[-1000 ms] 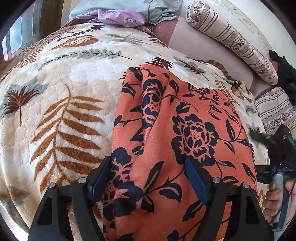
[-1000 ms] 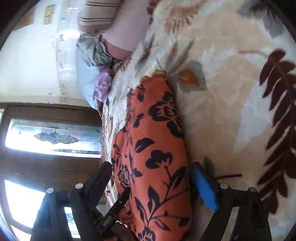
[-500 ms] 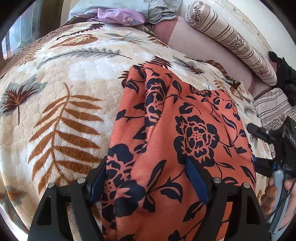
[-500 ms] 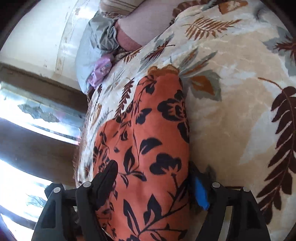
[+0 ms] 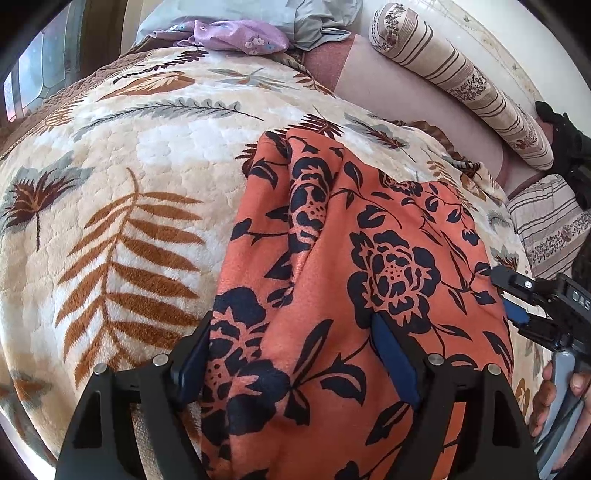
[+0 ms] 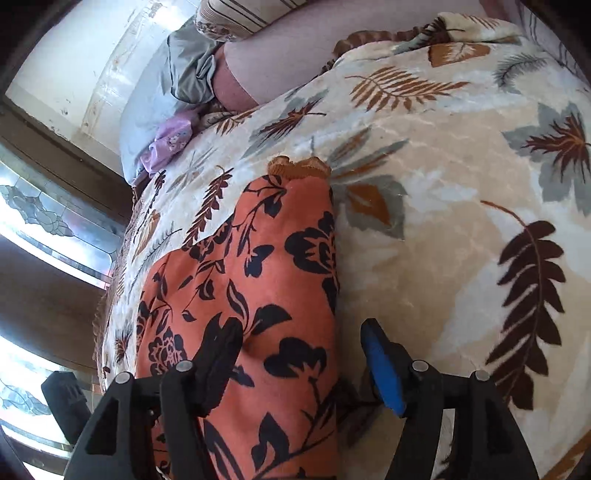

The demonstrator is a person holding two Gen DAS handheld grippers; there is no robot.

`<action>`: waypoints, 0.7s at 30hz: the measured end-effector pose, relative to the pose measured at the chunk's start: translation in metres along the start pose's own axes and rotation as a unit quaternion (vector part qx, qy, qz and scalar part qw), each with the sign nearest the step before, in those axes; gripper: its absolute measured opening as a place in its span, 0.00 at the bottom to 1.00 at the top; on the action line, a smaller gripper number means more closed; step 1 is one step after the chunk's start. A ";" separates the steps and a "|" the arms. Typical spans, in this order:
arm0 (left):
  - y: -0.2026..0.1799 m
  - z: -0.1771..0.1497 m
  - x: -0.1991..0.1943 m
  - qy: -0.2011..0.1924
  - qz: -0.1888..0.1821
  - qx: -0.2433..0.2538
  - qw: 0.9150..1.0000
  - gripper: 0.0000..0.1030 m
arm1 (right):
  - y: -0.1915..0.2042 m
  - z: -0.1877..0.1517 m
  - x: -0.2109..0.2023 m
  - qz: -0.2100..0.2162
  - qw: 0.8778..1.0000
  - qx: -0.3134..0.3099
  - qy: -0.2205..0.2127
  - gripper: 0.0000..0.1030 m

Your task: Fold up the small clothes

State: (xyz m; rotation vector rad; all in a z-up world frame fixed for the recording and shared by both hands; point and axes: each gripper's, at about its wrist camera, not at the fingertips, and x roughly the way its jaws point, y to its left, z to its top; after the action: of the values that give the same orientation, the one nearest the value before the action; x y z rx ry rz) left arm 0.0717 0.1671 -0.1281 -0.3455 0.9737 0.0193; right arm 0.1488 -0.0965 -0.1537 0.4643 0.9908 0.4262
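An orange garment with a dark floral print [image 5: 362, 258] lies partly folded on a leaf-patterned blanket [image 5: 147, 192]. My left gripper [image 5: 291, 358] is open, its fingers straddling the garment's near left edge. In the right wrist view the same garment [image 6: 243, 280] runs away from me, its ribbed hem at the far end. My right gripper [image 6: 299, 354] is open with its fingers straddling the garment's near right edge. The right gripper also shows in the left wrist view [image 5: 517, 295], at the garment's right side.
A purple garment [image 5: 236, 35] and grey-blue cloth [image 5: 303, 18] lie at the head of the bed. A striped bolster [image 5: 461, 77] lies along the wall. A striped pillow [image 5: 550, 225] sits at the right. A window [image 6: 33, 229] stands left of the bed.
The right gripper has rolled upright and moved in along the garment's right edge. The left gripper has shifted only slightly. Both stayed open.
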 end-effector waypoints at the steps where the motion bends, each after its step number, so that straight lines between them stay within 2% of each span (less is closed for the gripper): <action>1: 0.001 -0.001 -0.001 -0.001 0.000 0.000 1.000 0.81 | 0.005 -0.004 -0.010 0.003 1.000 -0.012 -0.009 0.68; 5: 0.000 -0.002 -0.002 -0.003 0.003 0.001 1.000 0.81 | 0.033 -0.028 -0.038 0.060 0.997 -0.049 -0.027 0.68; 7: 0.000 -0.002 -0.002 -0.003 0.002 0.001 1.000 0.81 | 0.037 -0.043 -0.036 0.098 0.994 -0.046 -0.012 0.75; 8: 0.000 -0.002 -0.002 -0.003 0.002 0.001 1.000 0.81 | 0.037 -0.050 -0.024 0.099 0.994 -0.048 0.013 0.81; 9: 0.000 -0.002 -0.002 -0.003 0.002 0.002 1.000 0.81 | 0.033 -0.059 -0.011 0.084 0.994 -0.058 0.033 0.81; 11: -0.001 -0.004 -0.004 -0.008 0.003 0.003 1.000 0.81 | 0.026 -0.067 -0.011 0.098 0.993 -0.061 0.012 0.81; 14: 0.003 -0.006 -0.008 -0.012 -0.005 -0.004 1.000 0.81 | 0.032 -0.064 -0.032 0.085 0.996 -0.037 0.005 0.80; 16: 0.006 -0.007 -0.009 -0.013 -0.010 -0.009 1.000 0.81 | 0.043 -0.066 -0.045 0.108 0.991 -0.073 -0.009 0.80; 17: 0.007 -0.007 -0.009 -0.013 -0.012 -0.011 1.000 0.81 | 0.044 -0.069 -0.043 0.113 0.989 -0.090 -0.001 0.80; 19: 0.008 -0.007 -0.009 -0.012 -0.017 -0.016 1.000 0.81 | 0.025 -0.080 -0.013 0.090 0.992 -0.071 0.056 0.81; 20: 0.010 -0.008 -0.011 -0.008 -0.019 -0.022 1.000 0.81 | 0.010 -0.087 -0.003 0.112 0.990 -0.056 0.058 0.81; 21: 0.014 -0.009 -0.018 -0.007 -0.022 -0.034 0.999 0.81 | 0.002 -0.090 -0.008 0.138 0.989 -0.051 0.030 0.80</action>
State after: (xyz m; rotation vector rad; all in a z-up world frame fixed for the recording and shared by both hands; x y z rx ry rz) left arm 0.0521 0.1797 -0.1222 -0.4296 0.9535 0.0141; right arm 0.0666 -0.0832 -0.1884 0.4994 0.9612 0.7396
